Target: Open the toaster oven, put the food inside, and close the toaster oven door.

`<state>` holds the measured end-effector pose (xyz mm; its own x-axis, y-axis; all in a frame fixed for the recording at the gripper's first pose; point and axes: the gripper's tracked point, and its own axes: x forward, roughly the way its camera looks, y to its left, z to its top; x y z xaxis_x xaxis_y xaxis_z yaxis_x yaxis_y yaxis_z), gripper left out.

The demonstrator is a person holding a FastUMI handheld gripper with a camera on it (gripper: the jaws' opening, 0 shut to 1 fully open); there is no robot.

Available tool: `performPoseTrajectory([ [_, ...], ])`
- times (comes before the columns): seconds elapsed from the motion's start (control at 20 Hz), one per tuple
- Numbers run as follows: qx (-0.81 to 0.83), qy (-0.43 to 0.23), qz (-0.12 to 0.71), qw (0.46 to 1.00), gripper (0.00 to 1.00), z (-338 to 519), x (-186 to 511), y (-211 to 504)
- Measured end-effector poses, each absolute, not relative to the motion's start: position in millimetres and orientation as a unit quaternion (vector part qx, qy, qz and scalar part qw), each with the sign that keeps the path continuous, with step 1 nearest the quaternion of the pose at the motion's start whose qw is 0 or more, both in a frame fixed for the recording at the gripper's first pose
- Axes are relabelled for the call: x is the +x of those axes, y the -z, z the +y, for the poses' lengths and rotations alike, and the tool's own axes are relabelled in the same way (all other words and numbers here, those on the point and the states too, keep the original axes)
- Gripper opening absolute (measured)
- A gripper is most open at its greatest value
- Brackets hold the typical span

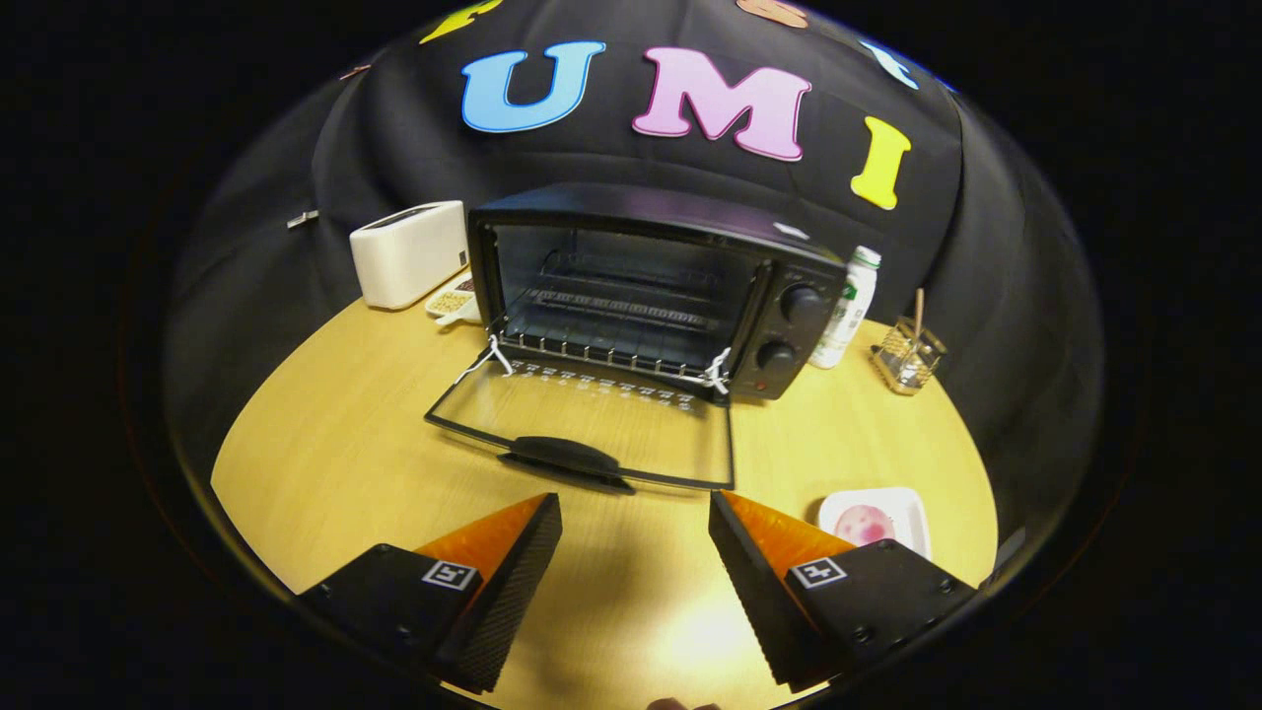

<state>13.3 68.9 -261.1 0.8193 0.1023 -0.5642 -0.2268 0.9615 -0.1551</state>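
Observation:
A black toaster oven stands at the back of the round wooden table. Its glass door lies folded down flat, its handle toward me, and the wire rack inside is bare. A pink piece of food rests on a small white square plate, to the right of my right finger. My gripper hovers over the table just short of the door handle, open, with nothing between its fingers.
Left of the oven stands a white toaster with a small dish of grains beside it. A white bottle stands right of the oven, and further right a wire holder with a stick in it.

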Motion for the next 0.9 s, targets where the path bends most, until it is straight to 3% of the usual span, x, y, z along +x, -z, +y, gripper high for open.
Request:
performPoseTrajectory([
  [0.3,-0.111,-0.049,0.279,0.952,0.99,-23.0,15.7,231.1],
  [0.9,-0.047,-0.002,0.375,0.926,0.99,-175.3,47.1,256.8],
])
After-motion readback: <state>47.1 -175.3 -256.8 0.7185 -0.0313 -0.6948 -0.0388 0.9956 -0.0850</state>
